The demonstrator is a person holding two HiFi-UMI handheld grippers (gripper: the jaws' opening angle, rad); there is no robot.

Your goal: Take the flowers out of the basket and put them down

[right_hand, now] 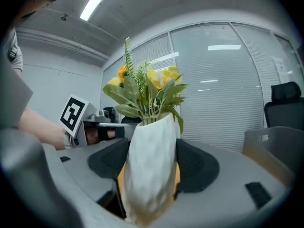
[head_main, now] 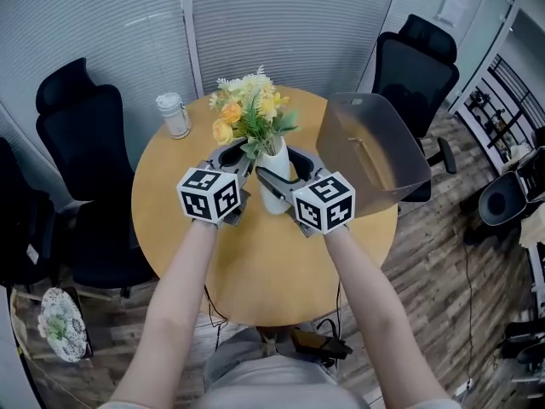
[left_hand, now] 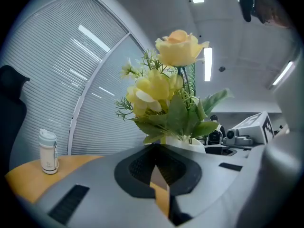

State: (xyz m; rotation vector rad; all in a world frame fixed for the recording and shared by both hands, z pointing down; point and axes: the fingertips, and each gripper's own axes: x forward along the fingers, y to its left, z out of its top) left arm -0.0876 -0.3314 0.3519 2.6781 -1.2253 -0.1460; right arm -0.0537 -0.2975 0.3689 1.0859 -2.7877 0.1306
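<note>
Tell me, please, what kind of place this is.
Most likely an office meeting room: black office chairs stand around a round wooden table, and the walls behind carry closed blinds.

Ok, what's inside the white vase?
Yellow and orange flowers with green leaves rise from the vase. Their stems below its rim are hidden by the opaque wall.

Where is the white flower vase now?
The white vase is at the head view's centre, over the round table, clamped in the right gripper, with the shut left gripper close at its left and the clear basket on its right.
</note>
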